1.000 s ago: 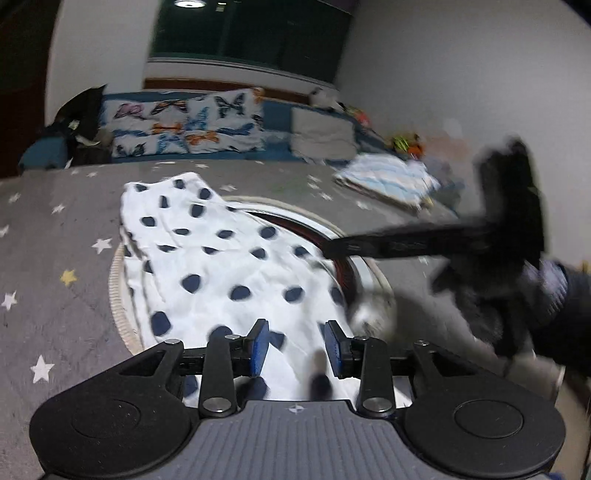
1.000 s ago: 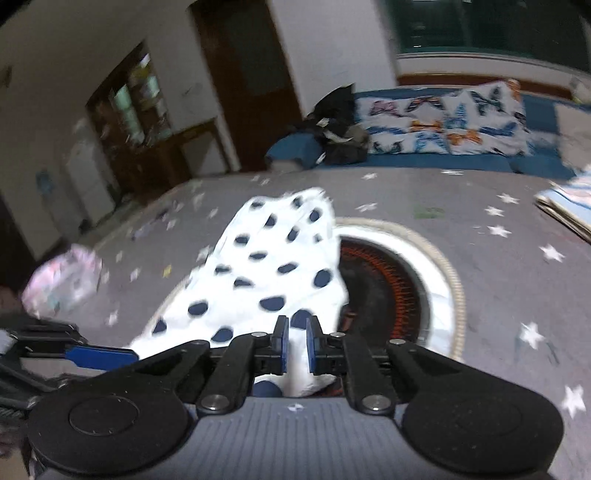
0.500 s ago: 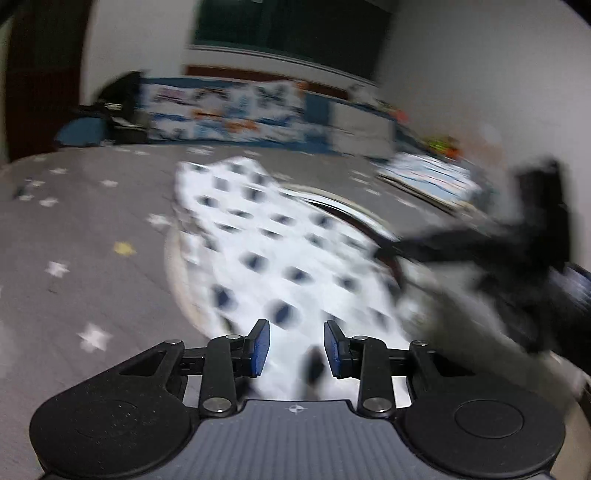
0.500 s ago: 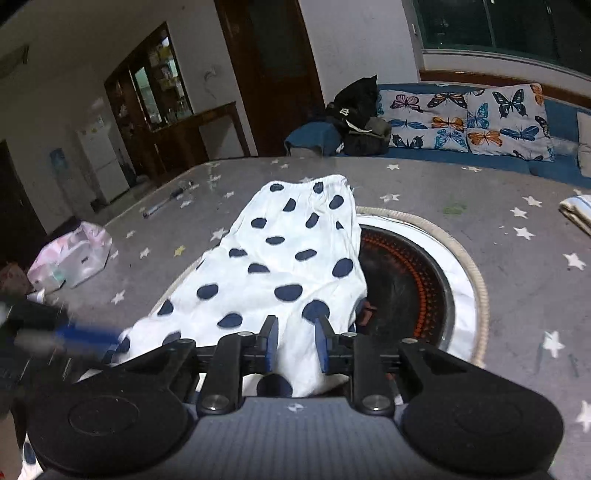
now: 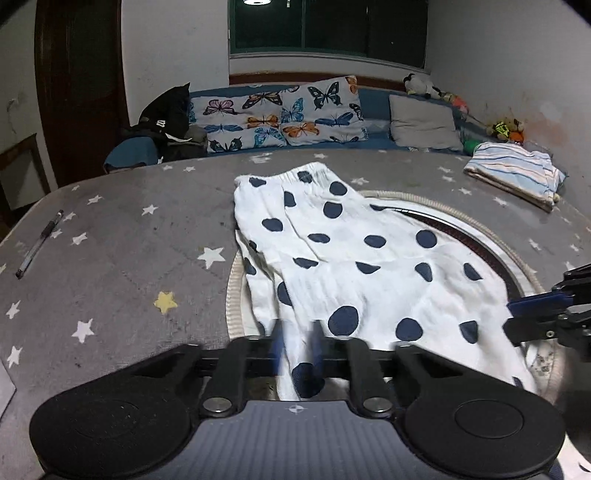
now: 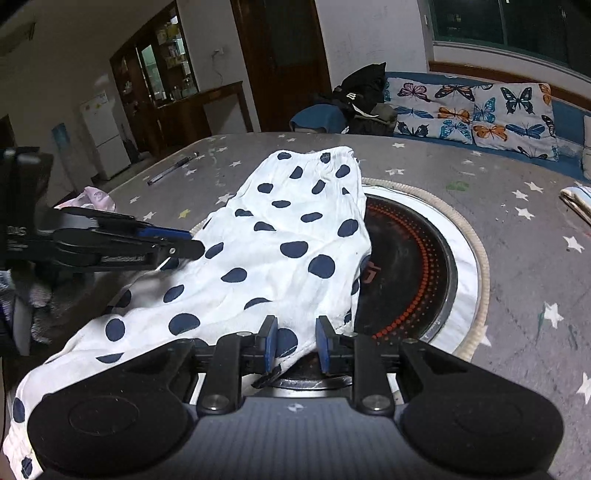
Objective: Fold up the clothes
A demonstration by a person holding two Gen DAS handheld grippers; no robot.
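Star-print tabletop [image 5: 122,236]: polka-dot garment [image 5: 354,258] runs lengthwise away from both grippers. Left gripper [image 5: 297,347] is closing on its near hem; right gripper [image 6: 293,345] stands parted, cloth between, unclamped.

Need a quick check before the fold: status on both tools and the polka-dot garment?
Left tool closing on the polka-dot garment hem. Right tool open, hem between its pads. Garment spread over the round burner.

Place: a lived-in home, living room | blue sofa [image 5: 373,99] with butterfly-print cushions [image 5: 280,114] under a dark window [image 5: 328,26] | round table in grey star-print cloth [image 5: 122,236] with a built-in black hob [image 6: 410,266] | white fridge [image 6: 103,136] and wooden glass-door cabinet [image 6: 162,74] beyond
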